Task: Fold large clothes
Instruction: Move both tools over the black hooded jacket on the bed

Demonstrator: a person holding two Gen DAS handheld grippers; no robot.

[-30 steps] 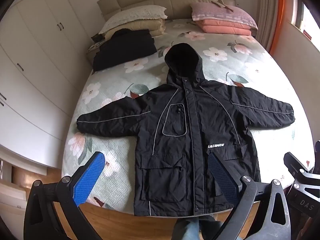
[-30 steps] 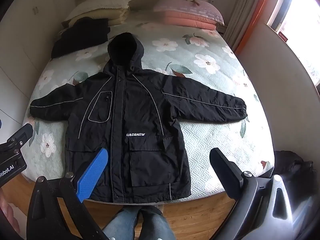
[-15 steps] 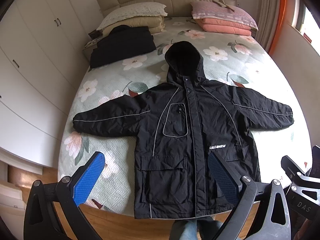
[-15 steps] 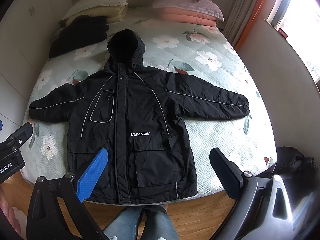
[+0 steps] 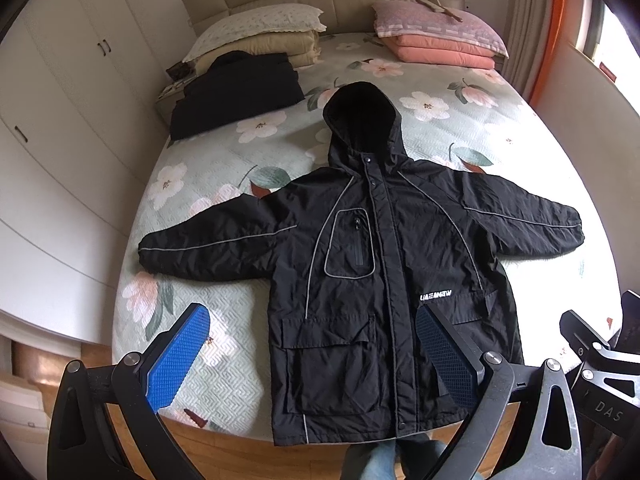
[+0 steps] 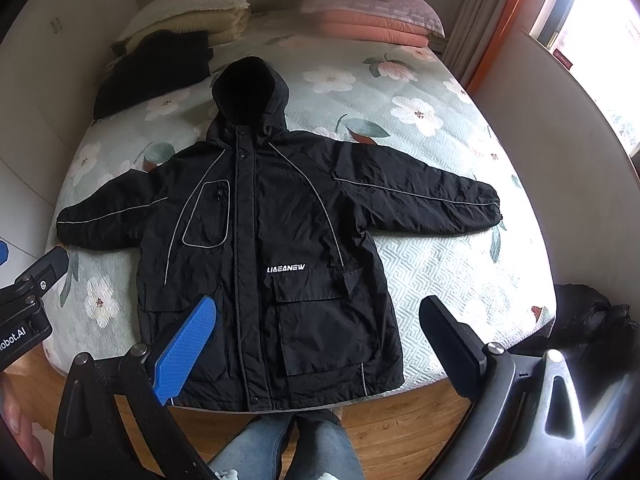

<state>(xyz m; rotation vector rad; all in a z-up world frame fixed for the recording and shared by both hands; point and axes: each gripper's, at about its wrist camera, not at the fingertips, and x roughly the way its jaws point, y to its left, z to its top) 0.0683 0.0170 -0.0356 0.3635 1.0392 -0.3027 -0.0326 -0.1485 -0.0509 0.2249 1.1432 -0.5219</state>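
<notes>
A black hooded jacket [image 5: 384, 264] lies flat and face up on the bed, both sleeves spread out, hood toward the pillows, hem at the near edge. It also shows in the right wrist view [image 6: 260, 248]. My left gripper [image 5: 312, 356] is open and empty, held above the hem's left part. My right gripper [image 6: 320, 344] is open and empty, held above the hem's right part. Neither touches the jacket.
A folded dark garment [image 5: 236, 92] lies at the bed's far left near stacked pillows [image 5: 260, 36]. Pink pillows [image 5: 440, 36] sit at the far right. The floral bedspread [image 5: 440, 100] covers the bed. White wardrobes [image 5: 52, 120] line the left. A dark bag [image 6: 588, 316] sits on the floor at right.
Both grippers have drifted slightly nearer and lower over the jacket; the jacket sits a little lower and larger in both views. The jaws stay open.
</notes>
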